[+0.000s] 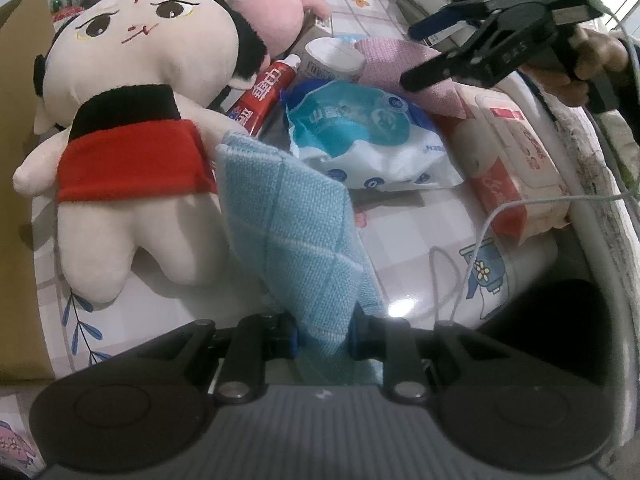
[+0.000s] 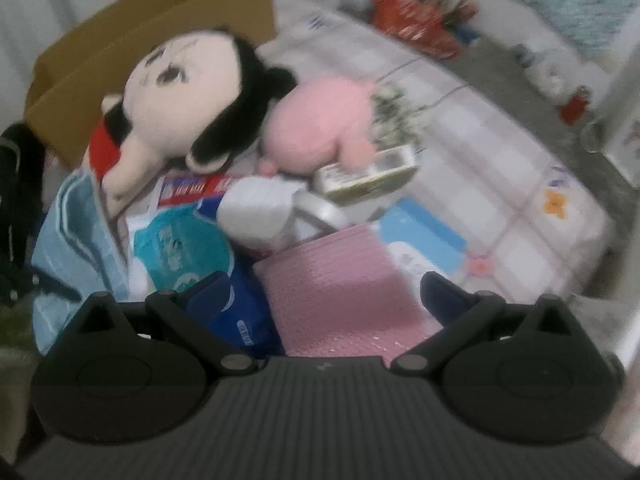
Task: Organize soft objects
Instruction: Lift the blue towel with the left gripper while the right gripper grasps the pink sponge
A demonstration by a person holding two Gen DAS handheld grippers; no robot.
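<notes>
My left gripper [image 1: 324, 336] is shut on a light blue checked cloth [image 1: 296, 220], which rises from the jaws and leans on a cream doll in a red shirt [image 1: 132, 92]. Behind the doll's head lies a pink plush [image 1: 268, 16]. My right gripper [image 1: 416, 54], held by a hand, hangs open over a pink cloth [image 1: 404, 64] at the back right. In the right wrist view, which is blurred, the right gripper [image 2: 324, 294] stands wide open above the pink cloth [image 2: 332, 272], not pressing on it. The doll [image 2: 180, 92] and pink plush [image 2: 320, 124] lie beyond.
A cardboard box [image 1: 16, 120] stands at the left edge of the table. A red toothpaste tube [image 1: 264, 92], a white cup [image 1: 332, 60], a blue wipes pack [image 1: 360, 128] and a red wipes pack [image 1: 516, 160] crowd the middle. A white cable [image 1: 480, 232] trails across the tablecloth.
</notes>
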